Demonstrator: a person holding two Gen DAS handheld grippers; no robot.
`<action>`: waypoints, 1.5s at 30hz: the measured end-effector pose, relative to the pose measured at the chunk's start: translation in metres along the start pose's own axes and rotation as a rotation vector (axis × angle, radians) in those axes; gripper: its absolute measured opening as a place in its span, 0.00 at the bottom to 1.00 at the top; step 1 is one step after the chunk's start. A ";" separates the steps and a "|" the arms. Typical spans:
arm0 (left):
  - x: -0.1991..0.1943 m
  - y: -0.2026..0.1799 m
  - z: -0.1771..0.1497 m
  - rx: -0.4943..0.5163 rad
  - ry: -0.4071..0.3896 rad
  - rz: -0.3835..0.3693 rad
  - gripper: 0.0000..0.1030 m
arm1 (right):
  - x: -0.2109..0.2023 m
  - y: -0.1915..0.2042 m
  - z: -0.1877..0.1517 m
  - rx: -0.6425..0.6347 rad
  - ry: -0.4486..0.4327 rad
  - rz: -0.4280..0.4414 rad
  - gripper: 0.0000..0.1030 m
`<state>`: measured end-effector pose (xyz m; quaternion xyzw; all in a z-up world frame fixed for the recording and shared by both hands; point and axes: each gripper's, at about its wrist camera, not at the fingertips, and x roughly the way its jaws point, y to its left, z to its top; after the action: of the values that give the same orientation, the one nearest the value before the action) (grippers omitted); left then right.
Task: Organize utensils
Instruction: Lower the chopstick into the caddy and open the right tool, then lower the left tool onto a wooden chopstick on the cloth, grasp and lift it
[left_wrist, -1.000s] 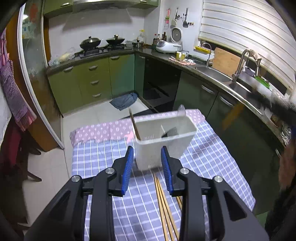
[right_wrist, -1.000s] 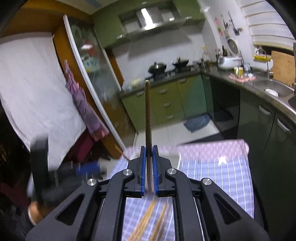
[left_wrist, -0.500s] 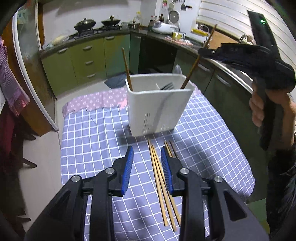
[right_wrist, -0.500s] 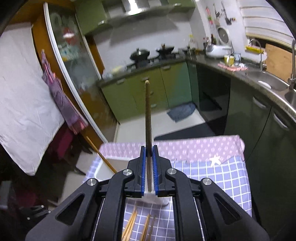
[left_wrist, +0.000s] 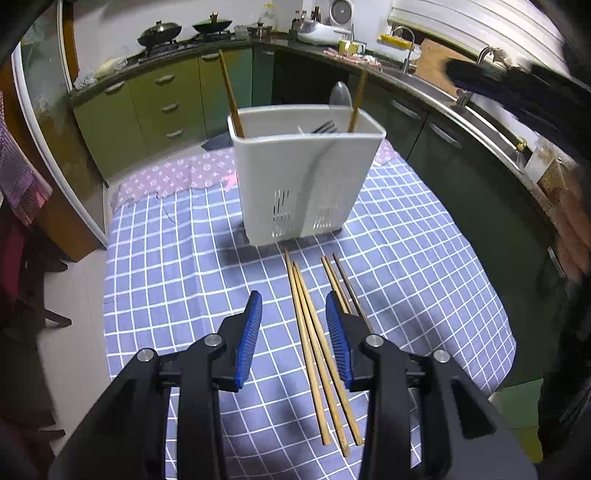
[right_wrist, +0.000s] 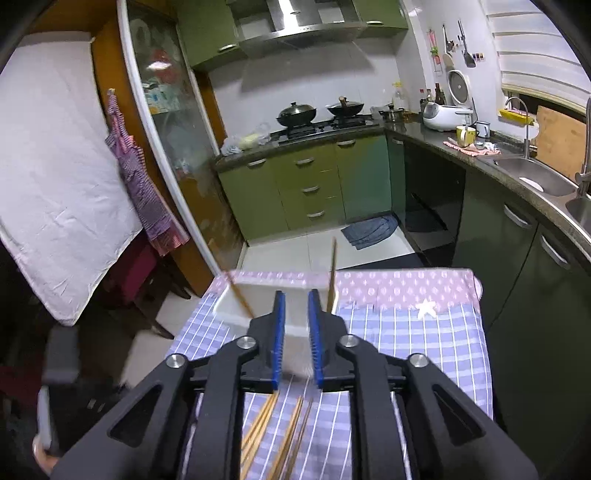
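Observation:
A white utensil holder (left_wrist: 303, 177) stands on the checked tablecloth (left_wrist: 177, 266). It holds two chopsticks, one at the left (left_wrist: 229, 96) and one at the right (left_wrist: 356, 103), plus a fork (left_wrist: 323, 127) and a spoon (left_wrist: 340, 94). Several chopsticks (left_wrist: 317, 343) lie on the cloth in front of it. My left gripper (left_wrist: 293, 314) is open and empty, low over the loose chopsticks. My right gripper (right_wrist: 294, 306) is open and empty above the holder (right_wrist: 236, 310); the right chopstick (right_wrist: 332, 273) stands just beyond its fingers.
Green kitchen cabinets (right_wrist: 314, 184) and a stove with woks (right_wrist: 321, 110) stand behind the table. A counter with a sink (right_wrist: 532, 177) runs along the right. A glass door (right_wrist: 173, 140) and a hanging cloth (right_wrist: 140, 184) are at the left.
My right gripper opened and let its chopstick drop into the holder's right side. My left gripper drew back from the holder and now hangs over the loose chopsticks.

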<state>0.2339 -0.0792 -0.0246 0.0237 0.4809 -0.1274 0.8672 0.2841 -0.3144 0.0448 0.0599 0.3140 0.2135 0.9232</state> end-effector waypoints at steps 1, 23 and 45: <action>0.005 0.000 -0.001 -0.001 0.013 0.000 0.35 | -0.005 0.000 -0.012 -0.006 0.016 -0.005 0.16; 0.116 -0.005 -0.011 -0.040 0.326 0.068 0.31 | 0.052 -0.059 -0.158 0.083 0.372 -0.084 0.16; 0.149 -0.026 0.006 0.004 0.393 0.099 0.09 | 0.060 -0.055 -0.161 0.078 0.413 -0.058 0.22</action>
<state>0.3079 -0.1346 -0.1450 0.0734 0.6389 -0.0782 0.7617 0.2490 -0.3415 -0.1304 0.0418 0.5062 0.1824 0.8419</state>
